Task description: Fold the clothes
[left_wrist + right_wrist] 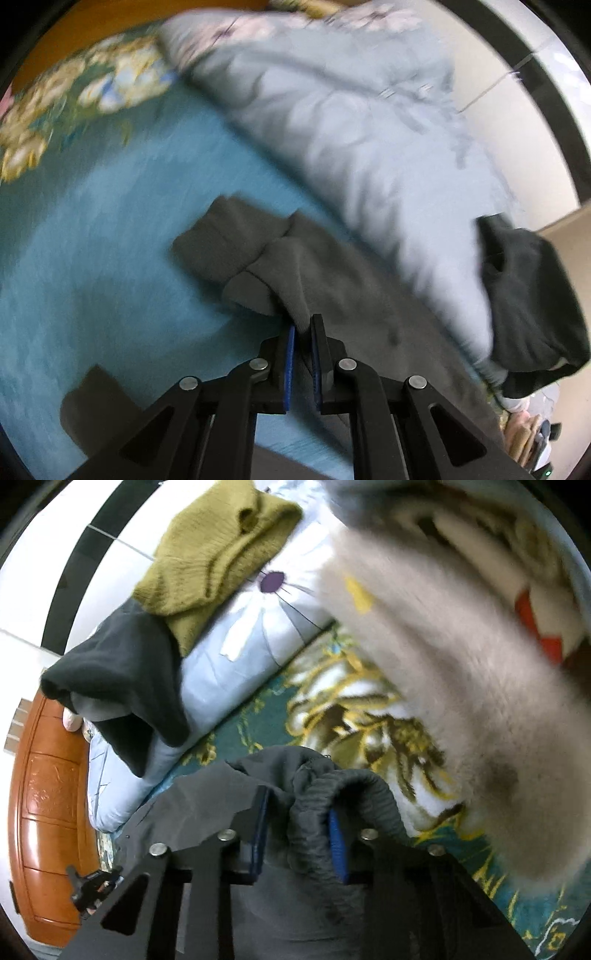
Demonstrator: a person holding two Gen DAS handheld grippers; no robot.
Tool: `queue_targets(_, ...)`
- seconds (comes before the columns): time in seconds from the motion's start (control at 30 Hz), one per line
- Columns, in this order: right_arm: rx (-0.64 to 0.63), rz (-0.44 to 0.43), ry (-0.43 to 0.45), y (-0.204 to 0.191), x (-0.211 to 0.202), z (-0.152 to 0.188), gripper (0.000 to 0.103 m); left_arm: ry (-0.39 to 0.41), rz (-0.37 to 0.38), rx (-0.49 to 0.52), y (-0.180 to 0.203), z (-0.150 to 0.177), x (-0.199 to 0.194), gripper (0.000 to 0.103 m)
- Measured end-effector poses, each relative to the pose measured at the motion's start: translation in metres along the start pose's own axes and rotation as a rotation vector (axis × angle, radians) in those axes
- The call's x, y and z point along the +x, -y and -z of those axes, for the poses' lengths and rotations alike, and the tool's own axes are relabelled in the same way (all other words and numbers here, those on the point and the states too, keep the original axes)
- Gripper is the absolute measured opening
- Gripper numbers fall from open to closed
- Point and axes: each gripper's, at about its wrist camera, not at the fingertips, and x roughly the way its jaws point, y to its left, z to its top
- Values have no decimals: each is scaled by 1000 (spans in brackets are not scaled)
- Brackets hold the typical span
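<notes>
The left tongs [303, 328] are pressed nearly together, pinching a thin fold of the grey trousers [295, 266]. The trousers lie on the teal blanket [110, 258] of the bed and stretch away ahead of these tongs, with two cuffed leg ends lying just beyond the tips. The right tongs [299, 827] hold a thick bunch of the same grey cloth at the ribbed waistband [351, 790]; the blue pads sit tight against the wad on both sides, so I take it as gripped.

The cloth looks soft, light and limp. It will sag and drag wherever it is not held, and a thin pinch could slip out. The thick waistband gives the safer hold, and the cuffs or a seam edge suit the other side.

Room is tight. A pale blue quilt [351, 147] rises close beyond and to the right of the left tongs, with a black garment [528, 295] lying on it. Ahead of the right tongs lie an olive sweater [221, 550] and a fuzzy beige blanket [443, 686]. Open blanket lies to the left of the left tongs, probably the best place to lay the fold.
</notes>
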Motion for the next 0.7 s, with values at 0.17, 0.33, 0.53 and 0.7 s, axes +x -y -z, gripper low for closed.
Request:
queue_targets(0.17,-68,-55,97,-29,-31,-12,17,157,163,124,41,-27,-47,7)
queue_targets(0.33,-116,-35,113,-44,-29,-34,17,123,94,142,58,-60,-15,8)
queue_targets(0.53,18,22,23,-17,13,-32,17,-48,-41,23,8,-31,21,11)
queue_targets(0.7,-24,63,19,-27,1,-29,33,-90,-19,-21,-2,-26,11,22)
